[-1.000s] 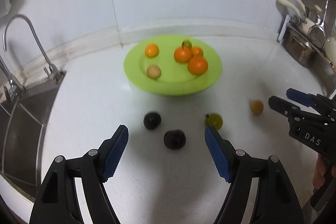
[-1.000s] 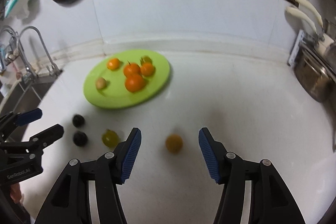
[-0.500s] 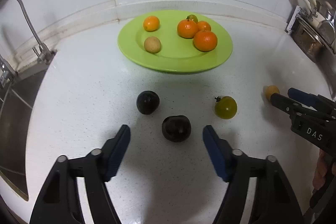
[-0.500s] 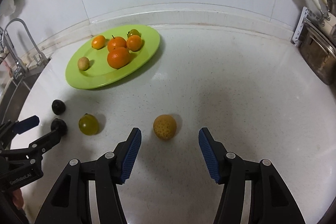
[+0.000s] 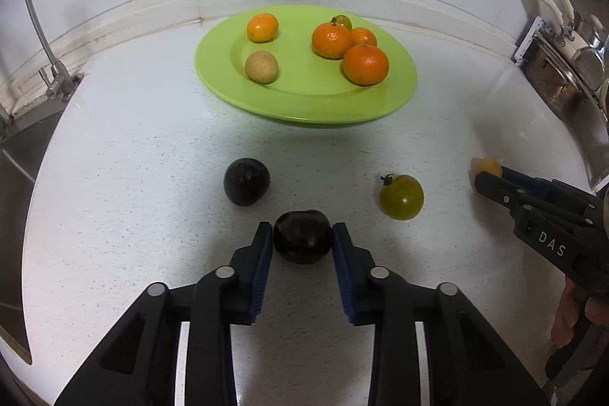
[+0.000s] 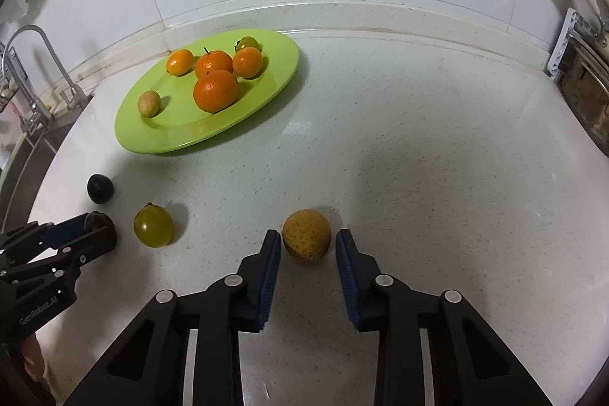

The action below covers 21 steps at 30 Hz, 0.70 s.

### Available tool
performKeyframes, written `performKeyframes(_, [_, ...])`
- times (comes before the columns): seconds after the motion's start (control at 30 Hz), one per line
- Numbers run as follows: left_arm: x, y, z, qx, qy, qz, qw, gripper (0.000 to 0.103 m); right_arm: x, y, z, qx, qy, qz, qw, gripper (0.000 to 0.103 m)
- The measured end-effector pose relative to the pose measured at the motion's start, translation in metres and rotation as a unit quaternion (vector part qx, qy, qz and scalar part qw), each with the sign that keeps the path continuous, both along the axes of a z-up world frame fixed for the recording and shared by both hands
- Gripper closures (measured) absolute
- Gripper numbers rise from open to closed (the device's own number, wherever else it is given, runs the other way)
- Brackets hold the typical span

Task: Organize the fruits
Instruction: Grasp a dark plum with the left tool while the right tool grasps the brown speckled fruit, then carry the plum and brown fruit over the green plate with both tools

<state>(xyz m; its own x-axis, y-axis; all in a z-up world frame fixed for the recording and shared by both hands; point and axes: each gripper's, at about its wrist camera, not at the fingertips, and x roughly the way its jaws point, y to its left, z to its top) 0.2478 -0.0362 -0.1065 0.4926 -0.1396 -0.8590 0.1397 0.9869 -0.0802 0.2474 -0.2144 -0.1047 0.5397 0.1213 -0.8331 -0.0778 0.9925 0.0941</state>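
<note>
Dark plum [image 5: 302, 241] pinched as left claw [image 5: 303, 239] closes, right claw [image 6: 307, 241] clamps yellow fruit [image 6: 306, 234]

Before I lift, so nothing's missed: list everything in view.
plate: 1, lime green, back of counter
orange fruits: 4, orange, on plate
small tomato: 1, green, on plate behind them
tan fruit: 1, tan, on plate's left
dark fruits: 2, near-black, counter before plate; one in left tongs
big tomato: 1, yellow-green, counter between both tongs
speckled fruit: 1, yellow, counter, between right tongs
faucet: 1, steel, far left
left tongs: 1, black, closing on dark fruit
right tongs: 1, black, shut on speckled fruit
</note>
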Motion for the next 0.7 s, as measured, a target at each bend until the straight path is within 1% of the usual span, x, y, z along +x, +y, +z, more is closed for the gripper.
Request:
performKeyframes(0.03, [0.0,0.0,0.0,0.001,-0.001,-0.001,1.0,0.072,0.0,0.0,0.0,0.001,-0.001,0.002,1.0,0.076])
performKeyframes(0.2, [-0.001,0.0,0.002,-0.003,-0.004,-0.002,1.0,0.072,-0.001,0.002,0.003,0.005,-0.006,0.009,1.0,0.076])
performKeyframes(0.37, [-0.007,0.001,0.012,-0.003,-0.02,-0.006,0.9998,0.072,-0.006,0.008,0.013,0.016,-0.015,0.022,1.0,0.076])
performKeyframes(0.7, [-0.023,0.004,0.047,-0.009,-0.069,-0.021,0.9974,0.072,-0.019,0.02,0.043,0.04,-0.046,0.044,0.997,0.076])
